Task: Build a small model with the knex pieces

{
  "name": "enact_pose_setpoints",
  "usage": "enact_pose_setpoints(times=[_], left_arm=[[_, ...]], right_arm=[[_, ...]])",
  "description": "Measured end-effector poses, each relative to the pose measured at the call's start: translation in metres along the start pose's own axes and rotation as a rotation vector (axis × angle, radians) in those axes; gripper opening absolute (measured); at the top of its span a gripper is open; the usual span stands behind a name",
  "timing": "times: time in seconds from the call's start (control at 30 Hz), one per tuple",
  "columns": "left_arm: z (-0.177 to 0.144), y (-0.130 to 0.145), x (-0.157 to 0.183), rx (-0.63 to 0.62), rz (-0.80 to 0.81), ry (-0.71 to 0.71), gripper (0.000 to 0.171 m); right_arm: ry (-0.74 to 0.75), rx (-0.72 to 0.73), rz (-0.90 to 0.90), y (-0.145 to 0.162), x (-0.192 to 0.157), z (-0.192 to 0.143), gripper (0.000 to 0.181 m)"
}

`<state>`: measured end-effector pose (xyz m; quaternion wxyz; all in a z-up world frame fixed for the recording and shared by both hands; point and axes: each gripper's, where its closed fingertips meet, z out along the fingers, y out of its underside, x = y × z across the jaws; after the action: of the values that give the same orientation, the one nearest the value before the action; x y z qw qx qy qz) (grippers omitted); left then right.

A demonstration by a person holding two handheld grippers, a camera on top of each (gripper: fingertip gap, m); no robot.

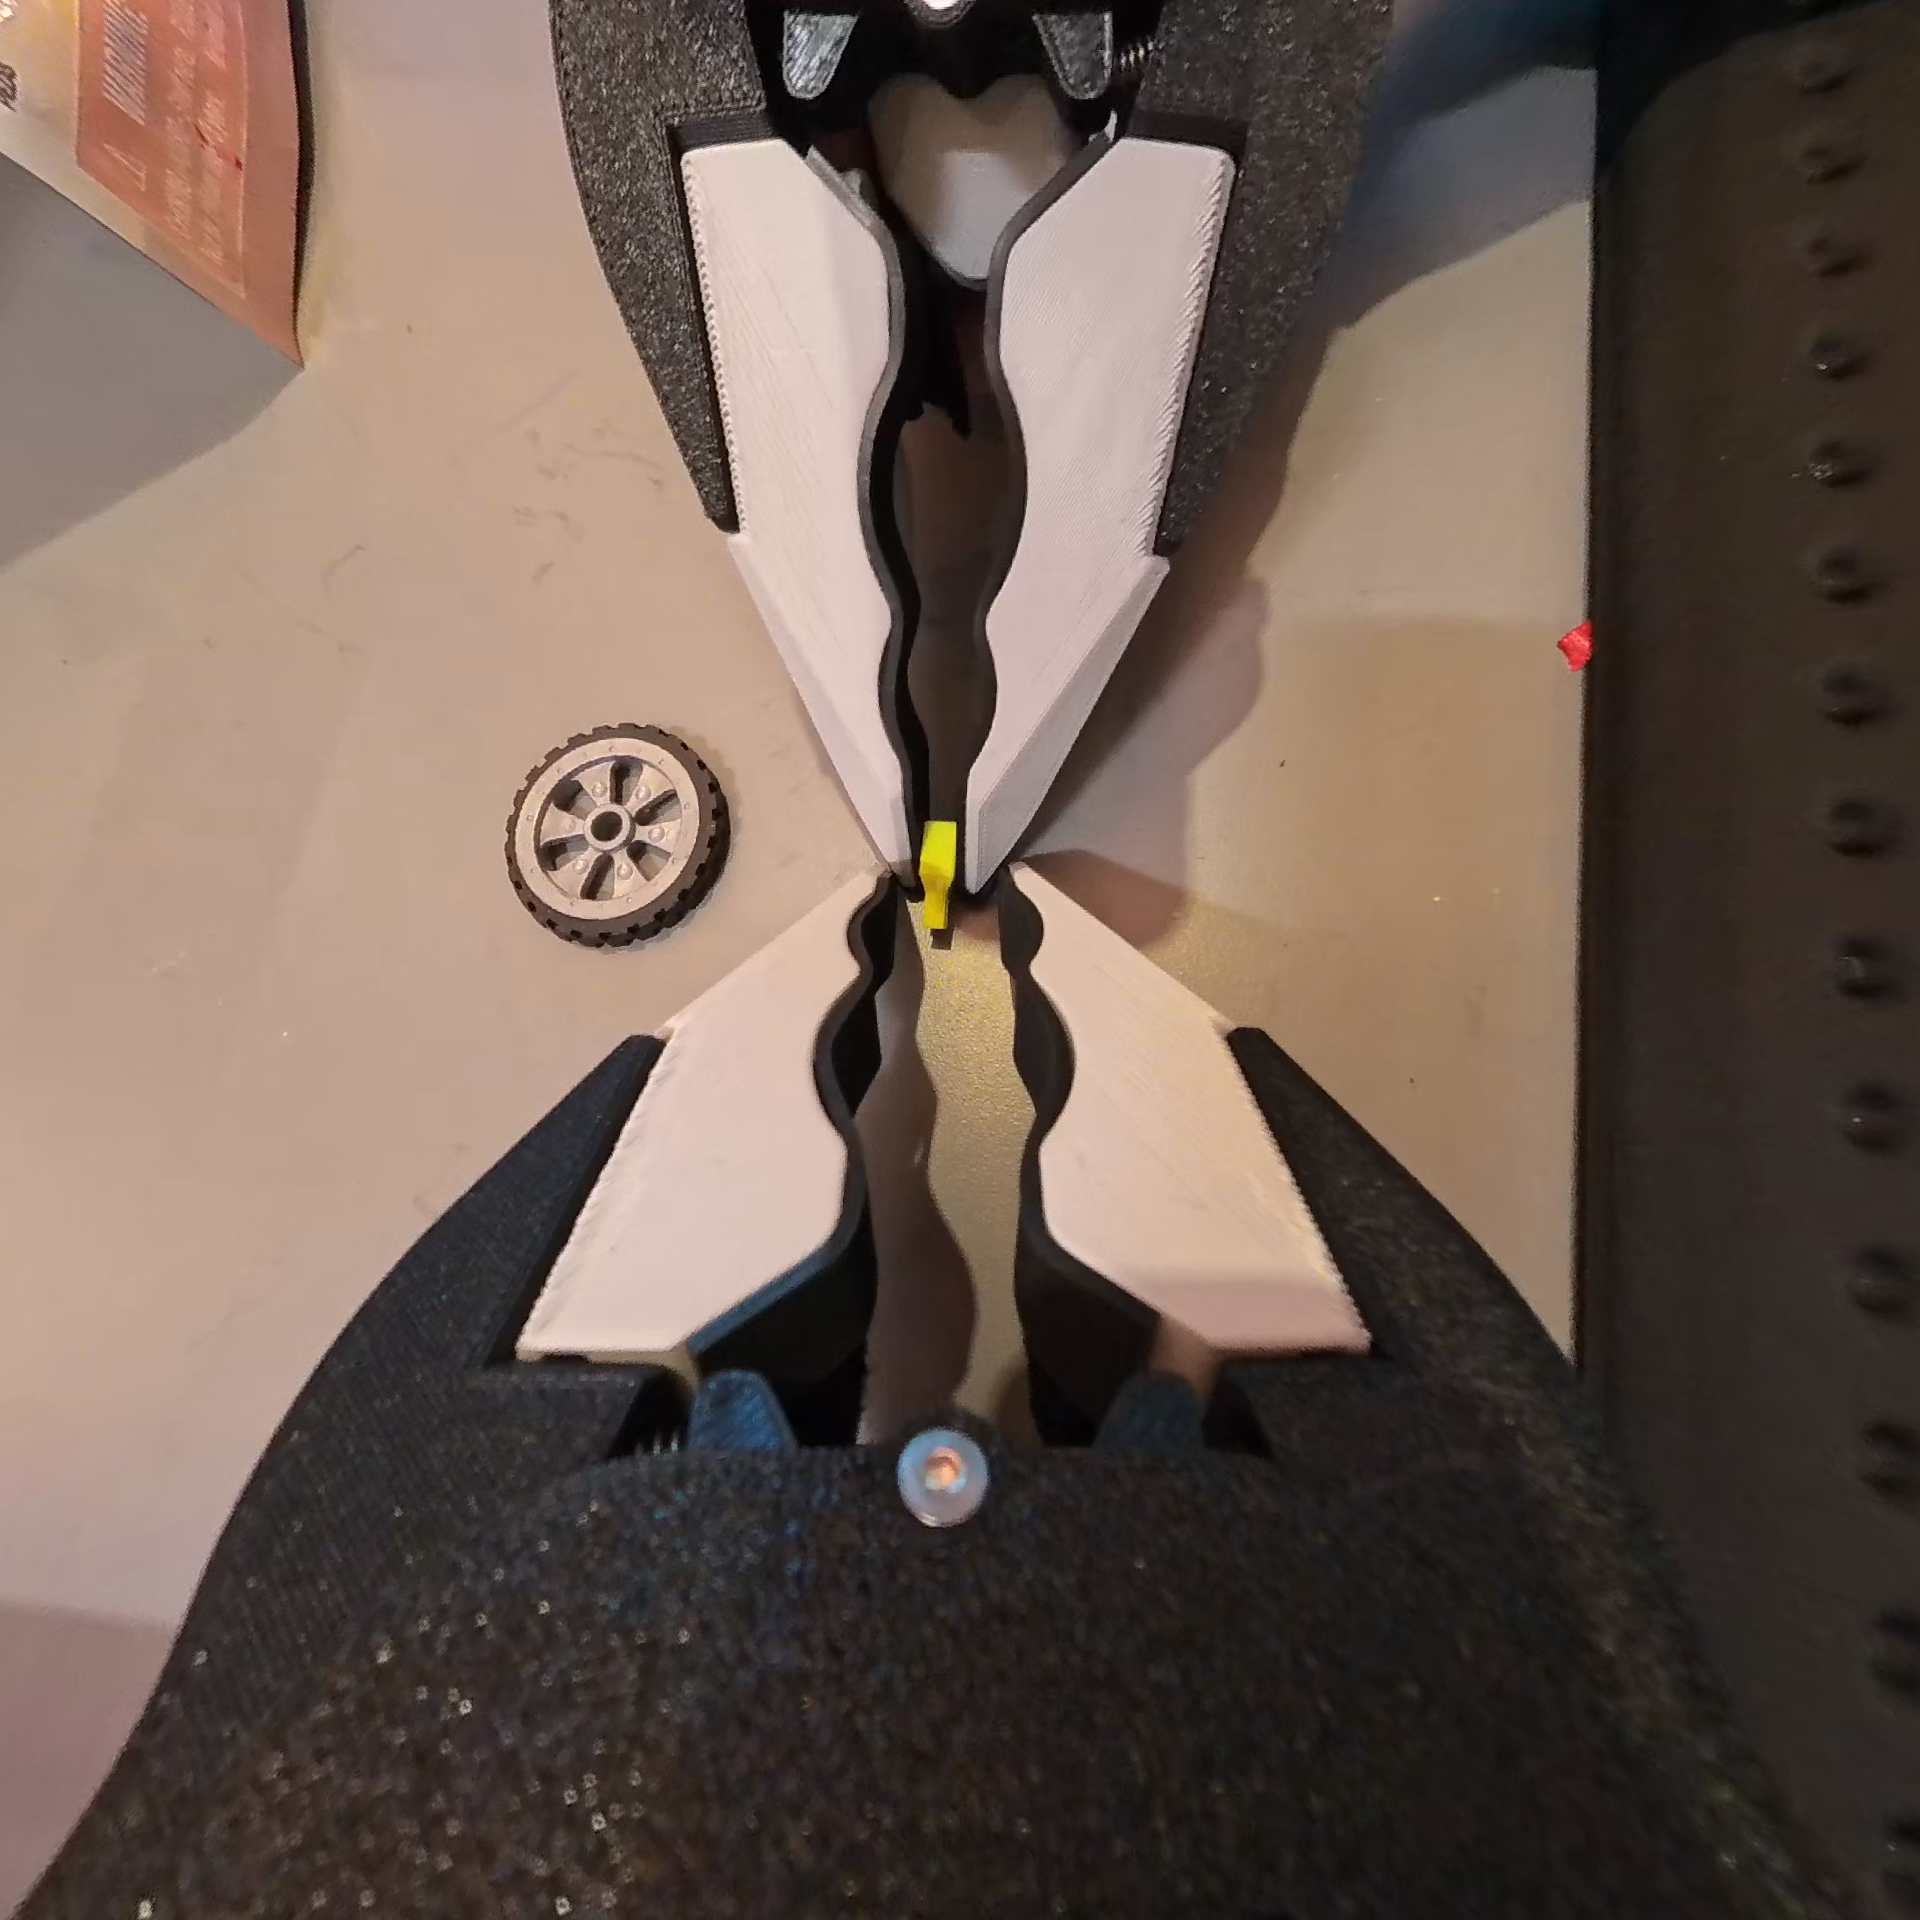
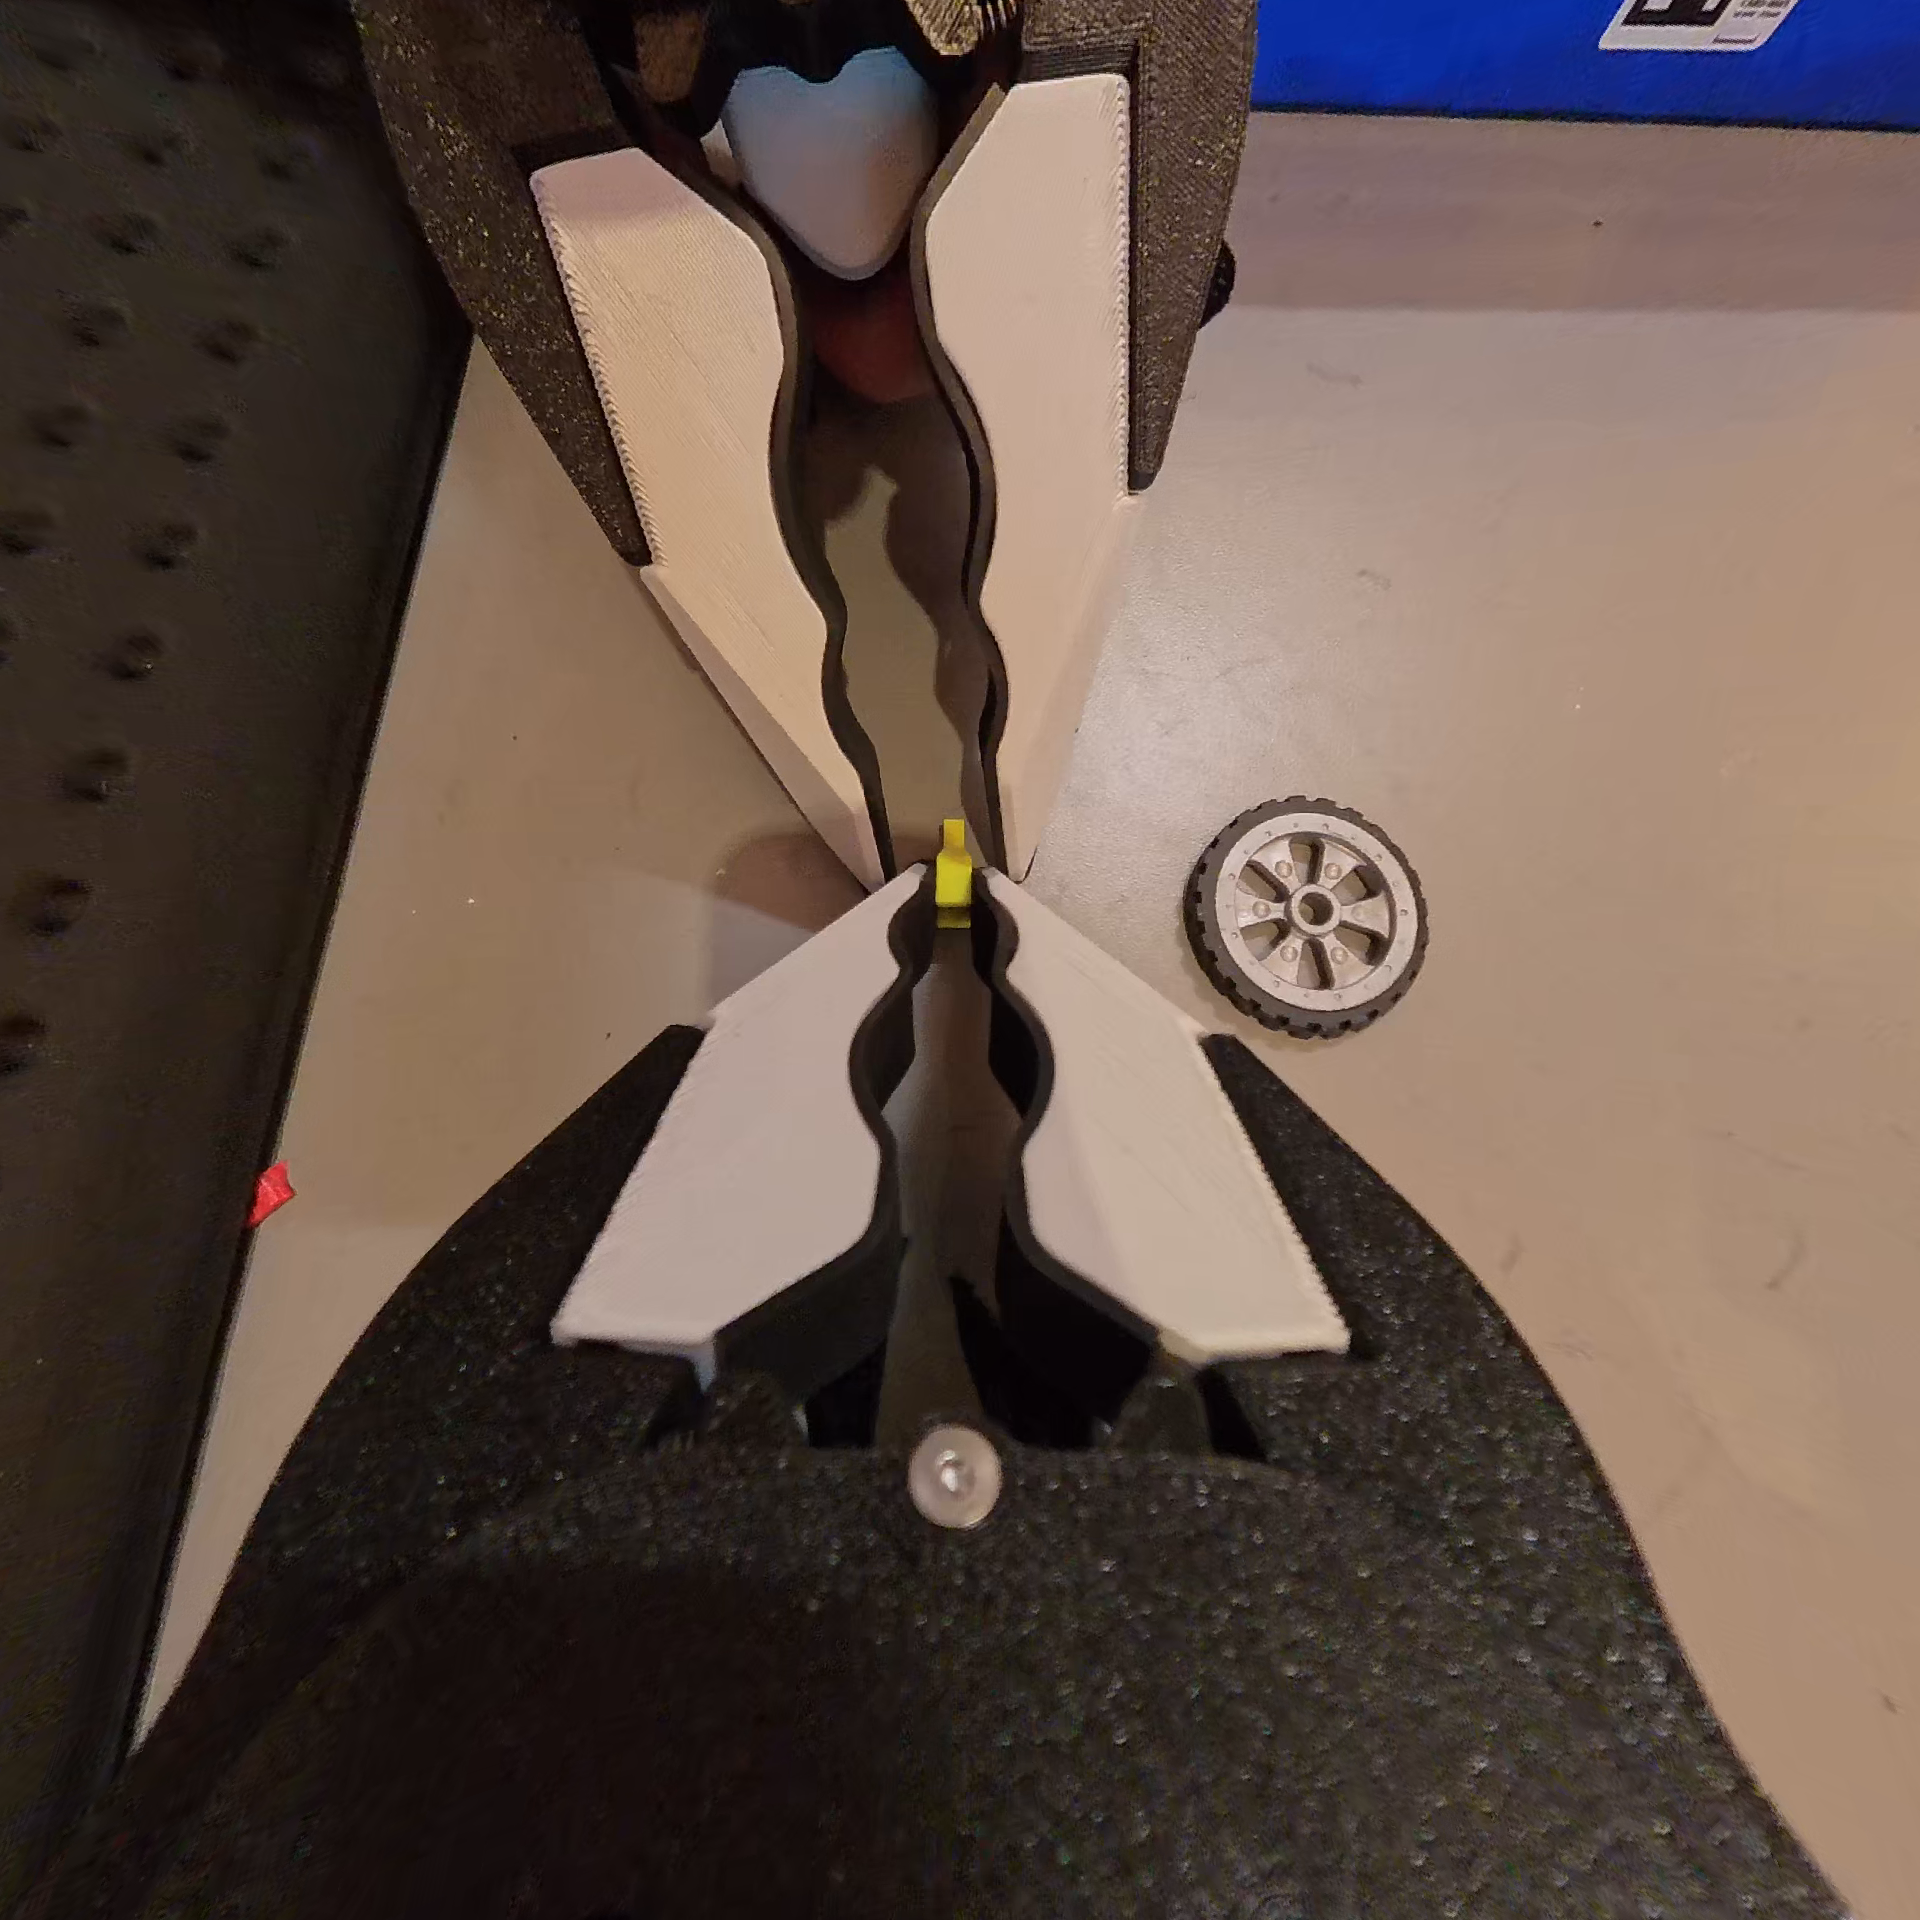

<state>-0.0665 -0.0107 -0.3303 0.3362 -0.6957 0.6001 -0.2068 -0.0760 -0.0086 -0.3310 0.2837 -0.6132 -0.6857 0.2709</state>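
Black housing of each gripper fills the near edge of its own view, white fingers with black wavy pads reaching forward from it. Both grippers meet tip to tip over a beige table [image 1: 312, 1143].

Yellow peg [image 1: 937, 868], small and plastic, sits at the meeting point. Right gripper [image 2: 951, 888] has its fingers drawn nearly together, tips pinching the wide end of the peg [image 2: 951, 878]; the thin end juts toward the other gripper. Left gripper [image 1: 940, 904] is slightly apart at the tips, with a narrow gap either side of the thin end; contact with the peg cannot be confirmed from the left wrist view. In the right wrist view the left fingers flank the thin end closely.

Toy wheel [image 1: 618, 836], grey hub with black tyre, lies flat on the table just beside the fingertips, touching neither gripper [image 2: 1307, 916].

Black dimpled mat [image 1: 1766, 831] borders the table; a red scrap [image 1: 1576, 644] sits at its edge. Reddish packet [image 1: 187, 156] and blue box [image 2: 1558, 73] lie well apart, at the far edges.
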Motion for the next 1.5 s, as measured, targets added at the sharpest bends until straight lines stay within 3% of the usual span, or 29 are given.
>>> enact_pose_setpoints(times=[0.37,0.67,0.77,0.93,1.27,1.5], left_arm=[[-0.004,-0.004,-0.001,0.035,0.024,-0.009,0.018],[-0.009,-0.003,-0.008,0.022,0.1,-0.073,0.052],[-0.023,-0.011,-0.021,0.089,0.045,-0.094,0.058],[-0.063,-0.045,-0.032,0.339,-0.098,-0.074,0.061],[-0.048,-0.052,-0.021,0.307,-0.039,-0.114,0.086],[-0.053,-0.065,-0.012,0.366,-0.052,-0.117,0.095]], right_arm=[[-0.002,0.031,-0.012,-0.003,0.0,-0.003,0.006],[0.013,0.067,0.001,-0.005,0.006,-0.009,0.006],[0.017,0.085,0.013,-0.006,0.009,-0.011,0.006],[0.028,0.119,0.037,-0.008,0.014,-0.016,0.006],[0.064,0.156,0.048,-0.01,0.022,-0.022,0.006],[0.084,0.197,0.051,-0.013,0.027,-0.028,0.006]])
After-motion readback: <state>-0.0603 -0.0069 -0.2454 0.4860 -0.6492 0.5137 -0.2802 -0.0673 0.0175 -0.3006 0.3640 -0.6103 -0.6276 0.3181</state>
